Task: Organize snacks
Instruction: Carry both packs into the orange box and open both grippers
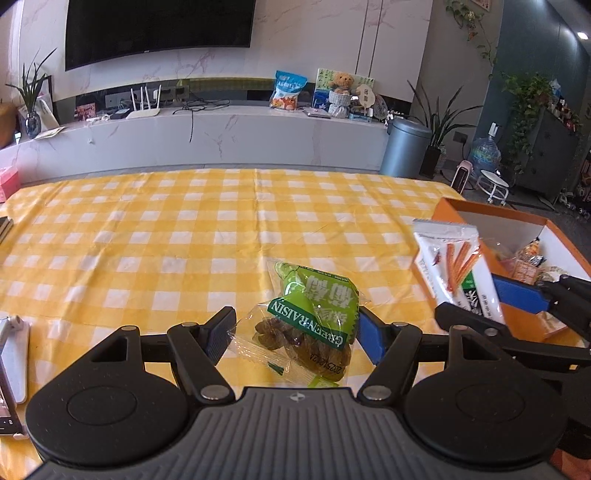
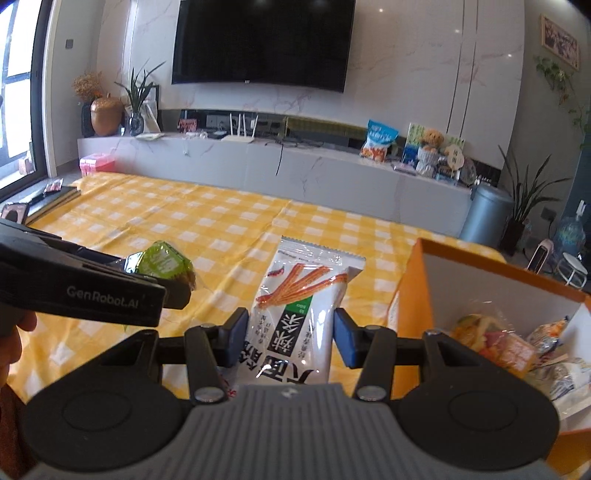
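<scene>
1. A green raisin packet (image 1: 314, 321) is gripped between the jaws of the left gripper (image 1: 297, 334), above the yellow checked cloth (image 1: 147, 236) on the counter.
2. A white packet of spicy sticks (image 2: 295, 314) is clamped between the jaws of the right gripper (image 2: 290, 338), close to the near left corner of the orange box (image 2: 413, 280).
3. The box sits at the right edge of the counter, and several wrapped snacks (image 2: 509, 347) are already seen inside it.
4. The raisin packet is judged likely to slip, since slick, crinkled film is pinched only at its sides.
5. The tall white packet could catch on the box wall if it is carried in too low, and the box might be nudged toward the counter edge.
6. The two grippers are close together, so a knock between them is possible.
7. Beyond the counter, a marble ledge (image 1: 221, 133), a dark television (image 1: 159, 29), potted plants and a grey bin (image 1: 404, 146) are seen.
</scene>
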Demonstrator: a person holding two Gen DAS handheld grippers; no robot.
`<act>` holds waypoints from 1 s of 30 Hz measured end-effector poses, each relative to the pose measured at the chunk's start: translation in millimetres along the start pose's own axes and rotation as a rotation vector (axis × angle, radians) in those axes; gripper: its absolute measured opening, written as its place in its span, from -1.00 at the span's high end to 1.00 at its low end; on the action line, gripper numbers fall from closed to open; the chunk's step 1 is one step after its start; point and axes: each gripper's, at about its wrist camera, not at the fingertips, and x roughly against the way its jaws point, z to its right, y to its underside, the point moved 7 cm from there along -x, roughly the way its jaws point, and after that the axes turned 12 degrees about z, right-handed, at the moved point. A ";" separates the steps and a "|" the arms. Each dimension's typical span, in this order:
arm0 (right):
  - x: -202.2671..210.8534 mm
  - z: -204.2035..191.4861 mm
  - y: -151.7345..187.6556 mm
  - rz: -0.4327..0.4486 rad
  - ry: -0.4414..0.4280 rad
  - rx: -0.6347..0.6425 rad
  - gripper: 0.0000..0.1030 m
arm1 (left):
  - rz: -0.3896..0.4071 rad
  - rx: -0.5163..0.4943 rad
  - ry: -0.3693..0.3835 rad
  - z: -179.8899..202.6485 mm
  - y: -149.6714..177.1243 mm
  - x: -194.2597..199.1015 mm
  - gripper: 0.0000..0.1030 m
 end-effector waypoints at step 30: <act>61.9 254.0 0.1 -0.168 0.221 -0.114 0.05 | -0.113 -0.299 0.509 233.9 -32.3 -84.3 -0.57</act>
